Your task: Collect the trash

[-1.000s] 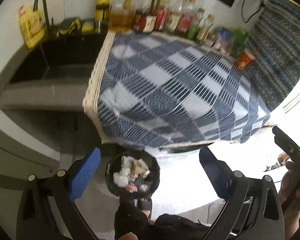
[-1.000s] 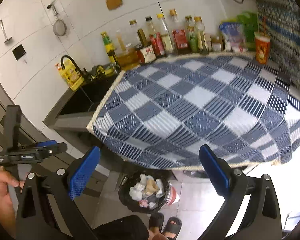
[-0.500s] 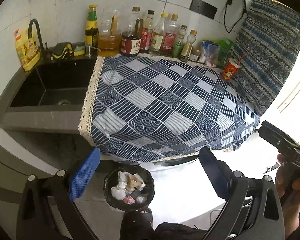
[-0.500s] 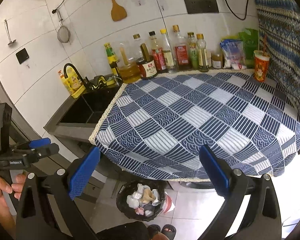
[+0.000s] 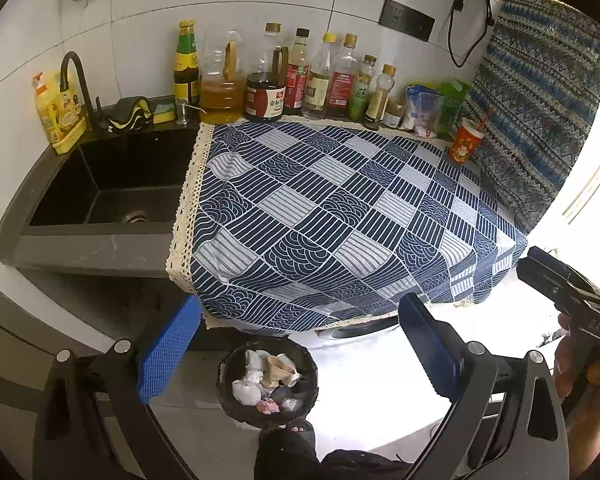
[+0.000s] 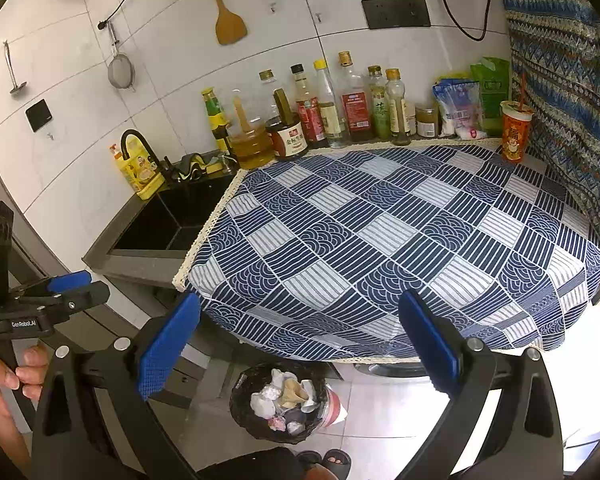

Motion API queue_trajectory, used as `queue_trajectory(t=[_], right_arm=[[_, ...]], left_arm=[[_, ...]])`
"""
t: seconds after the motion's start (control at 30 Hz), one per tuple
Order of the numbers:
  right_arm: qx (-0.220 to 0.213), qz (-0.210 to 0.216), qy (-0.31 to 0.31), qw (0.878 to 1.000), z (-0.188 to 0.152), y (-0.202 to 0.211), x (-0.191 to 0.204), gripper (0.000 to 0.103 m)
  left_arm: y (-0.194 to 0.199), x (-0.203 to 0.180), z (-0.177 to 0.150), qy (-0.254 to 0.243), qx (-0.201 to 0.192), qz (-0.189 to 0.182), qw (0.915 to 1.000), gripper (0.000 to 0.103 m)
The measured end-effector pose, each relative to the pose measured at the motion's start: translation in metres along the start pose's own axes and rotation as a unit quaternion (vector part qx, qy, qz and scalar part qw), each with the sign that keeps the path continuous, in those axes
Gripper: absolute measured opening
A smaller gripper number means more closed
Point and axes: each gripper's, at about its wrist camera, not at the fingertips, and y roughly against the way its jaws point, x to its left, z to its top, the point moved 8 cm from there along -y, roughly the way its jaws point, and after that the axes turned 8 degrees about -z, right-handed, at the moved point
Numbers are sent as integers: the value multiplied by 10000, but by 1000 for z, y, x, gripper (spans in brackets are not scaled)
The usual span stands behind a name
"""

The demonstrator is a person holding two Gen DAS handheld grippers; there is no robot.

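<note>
I hold my left gripper (image 5: 298, 344) and right gripper (image 6: 298, 344) spread and empty above a bare checkered cloth (image 5: 340, 216). Crumpled trash (image 6: 286, 400) fills the floor bin (image 6: 240, 400); collecting looks finished.

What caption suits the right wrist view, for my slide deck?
Open right gripper above a trash-filled bin, beside the checkered counter cloth.

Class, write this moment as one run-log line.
left tool: open, empty | right tool: open, empty | trash bin: on floor, holding crumpled trash | tablecloth: bare

Sink (image 5: 112, 188) left of tablecloth (image 5: 340, 216)
</note>
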Motion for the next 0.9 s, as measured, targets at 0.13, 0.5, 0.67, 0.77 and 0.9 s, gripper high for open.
queue_trajectory(t=[0.13, 0.5, 0.67, 0.77, 0.9], right_arm=[[18, -28, 18, 10000, -1, -1, -2, 98], [47, -24, 12, 10000, 1, -6, -1, 98], [99, -20, -7, 9999, 1, -12, -1, 98], [129, -5, 26, 9999, 0, -14, -1, 98], [116, 7, 25, 9999, -1, -14, 0, 98]], left_arm=[[1, 1, -1, 18, -15, 38, 10000, 96], [-2, 6, 1, 8, 16, 72, 10000, 96], [-2, 8, 1, -8, 34, 104, 9999, 96], [-2, 9, 2, 9, 28, 86, 10000, 96], [-1, 9, 1, -38, 19, 102, 9999, 96]])
